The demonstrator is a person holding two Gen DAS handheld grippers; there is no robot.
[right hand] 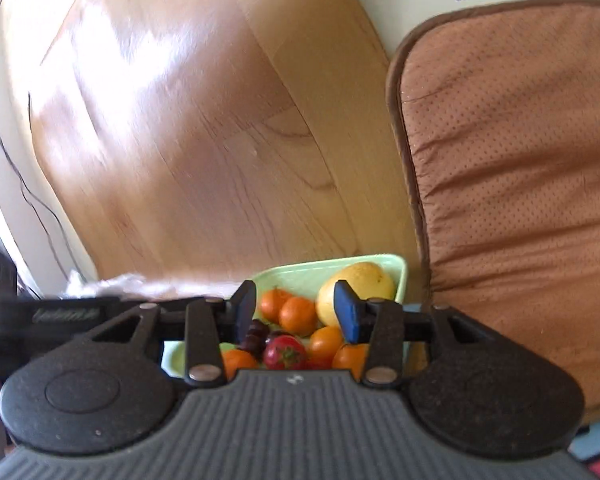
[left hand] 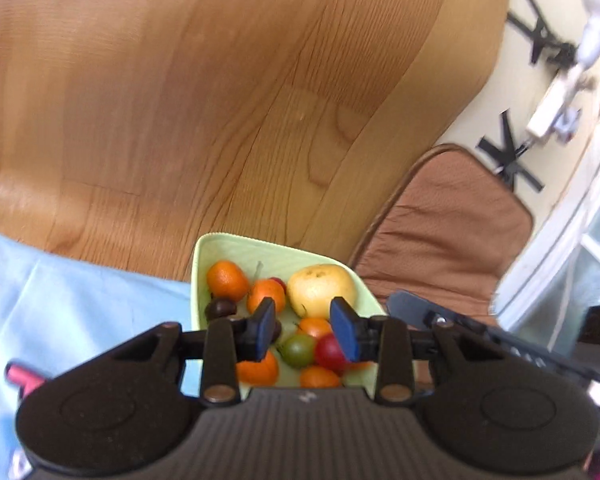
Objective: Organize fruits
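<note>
A pale green tray (left hand: pixel 236 246) holds mixed fruit: a yellow pear (left hand: pixel 320 288), several small oranges (left hand: pixel 227 279), a green tomato (left hand: pixel 298 350), a red tomato (left hand: pixel 329 353) and dark chestnuts (left hand: pixel 220 308). My left gripper (left hand: pixel 306 330) hovers open and empty over the tray. In the right wrist view the same tray (right hand: pixel 296 274) shows the pear (right hand: pixel 360 286), oranges (right hand: pixel 298 315), a strawberry (right hand: pixel 285 353) and dark fruit (right hand: pixel 255 336). My right gripper (right hand: pixel 296 312) is open and empty above it.
The tray sits at the edge of a wooden table (left hand: pixel 220 100). A light blue cloth (left hand: pixel 60 292) lies left of it. A brown cushioned chair seat (left hand: pixel 456 216) stands right of the table, also in the right wrist view (right hand: pixel 520 160). The other gripper's body (left hand: pixel 460 322) is near the tray's right side.
</note>
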